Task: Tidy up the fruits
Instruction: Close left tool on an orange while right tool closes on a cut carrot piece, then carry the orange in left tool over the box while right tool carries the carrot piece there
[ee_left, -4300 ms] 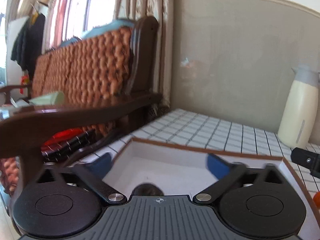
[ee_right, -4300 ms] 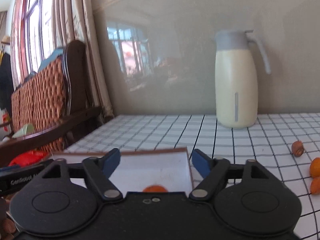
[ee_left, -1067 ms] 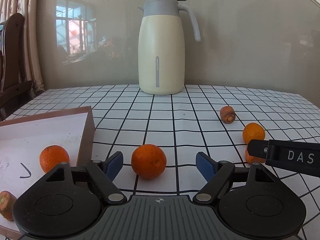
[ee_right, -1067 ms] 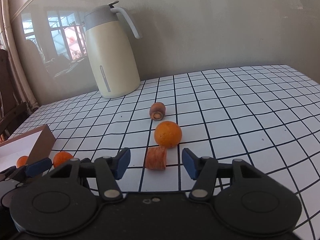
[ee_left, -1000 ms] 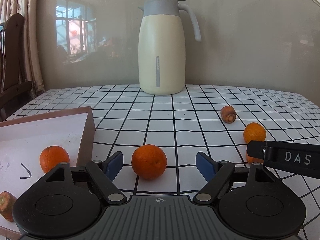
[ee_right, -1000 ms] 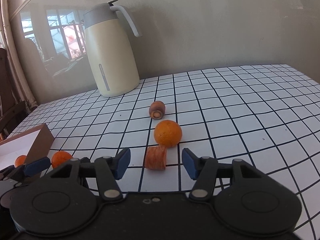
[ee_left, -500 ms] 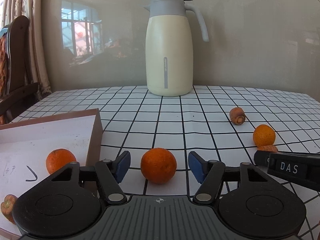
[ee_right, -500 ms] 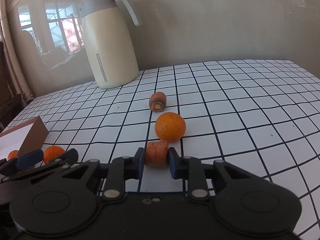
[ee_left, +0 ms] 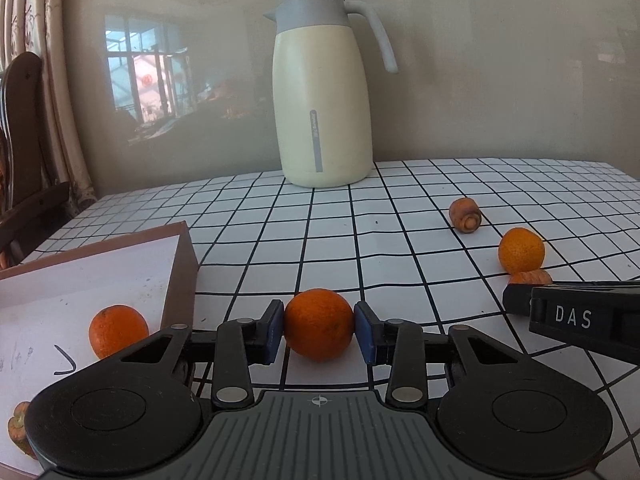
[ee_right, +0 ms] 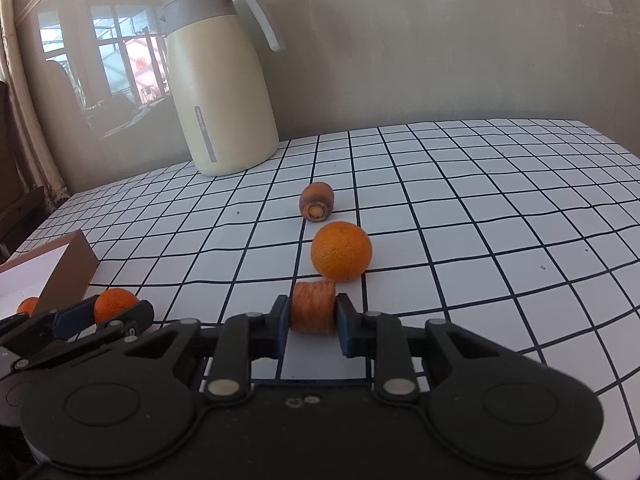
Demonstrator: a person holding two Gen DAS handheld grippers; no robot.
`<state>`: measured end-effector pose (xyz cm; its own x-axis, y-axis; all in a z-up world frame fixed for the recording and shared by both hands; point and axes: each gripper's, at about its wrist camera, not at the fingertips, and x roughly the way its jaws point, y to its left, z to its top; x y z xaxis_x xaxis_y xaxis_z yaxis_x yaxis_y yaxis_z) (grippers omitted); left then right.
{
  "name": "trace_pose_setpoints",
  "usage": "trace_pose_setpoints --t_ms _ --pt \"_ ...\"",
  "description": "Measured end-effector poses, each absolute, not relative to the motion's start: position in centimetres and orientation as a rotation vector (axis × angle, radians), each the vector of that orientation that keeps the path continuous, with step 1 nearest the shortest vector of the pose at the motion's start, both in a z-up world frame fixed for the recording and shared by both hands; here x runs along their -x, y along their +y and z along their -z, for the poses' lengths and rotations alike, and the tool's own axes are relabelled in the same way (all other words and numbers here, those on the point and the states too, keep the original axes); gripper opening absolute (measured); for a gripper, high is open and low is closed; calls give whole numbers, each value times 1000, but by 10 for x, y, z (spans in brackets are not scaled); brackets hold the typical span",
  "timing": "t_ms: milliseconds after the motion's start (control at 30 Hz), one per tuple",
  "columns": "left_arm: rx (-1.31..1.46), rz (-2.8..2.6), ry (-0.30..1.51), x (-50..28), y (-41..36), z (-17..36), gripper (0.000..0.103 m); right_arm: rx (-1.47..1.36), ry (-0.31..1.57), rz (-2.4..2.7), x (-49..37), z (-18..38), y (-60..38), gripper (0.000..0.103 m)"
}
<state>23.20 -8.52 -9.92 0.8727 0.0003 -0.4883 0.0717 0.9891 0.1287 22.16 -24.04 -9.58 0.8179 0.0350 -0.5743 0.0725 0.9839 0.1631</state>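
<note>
My left gripper (ee_left: 319, 326) is shut on an orange (ee_left: 319, 322) on the checked tablecloth, just right of the brown-rimmed tray (ee_left: 182, 264). The tray holds another orange (ee_left: 117, 330) and a carrot piece (ee_left: 18, 426). My right gripper (ee_right: 312, 314) is shut on a carrot piece (ee_right: 312, 306) low on the table. Just beyond it lie a loose orange (ee_right: 341, 250) and a second carrot stub (ee_right: 317, 201). The left gripper with its orange also shows in the right wrist view (ee_right: 114, 304).
A cream thermos jug (ee_left: 322, 92) stands at the back of the table by the wall. The right gripper's body (ee_left: 576, 318) reaches in from the right in the left wrist view. A wooden chair (ee_left: 24, 152) stands beyond the table's left edge.
Both grippers went from open to shut: the left closed on the orange beside the tray, the right closed on the carrot piece. Earlier both had swung from the tray to the loose fruit.
</note>
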Motion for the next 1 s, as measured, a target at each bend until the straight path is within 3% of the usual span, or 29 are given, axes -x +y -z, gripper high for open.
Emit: trace_pose_setpoints --t_ms 1000 --pt "-64 166 425 -139 -21 55 36 -140 542 -262 -146 54 -207 15"
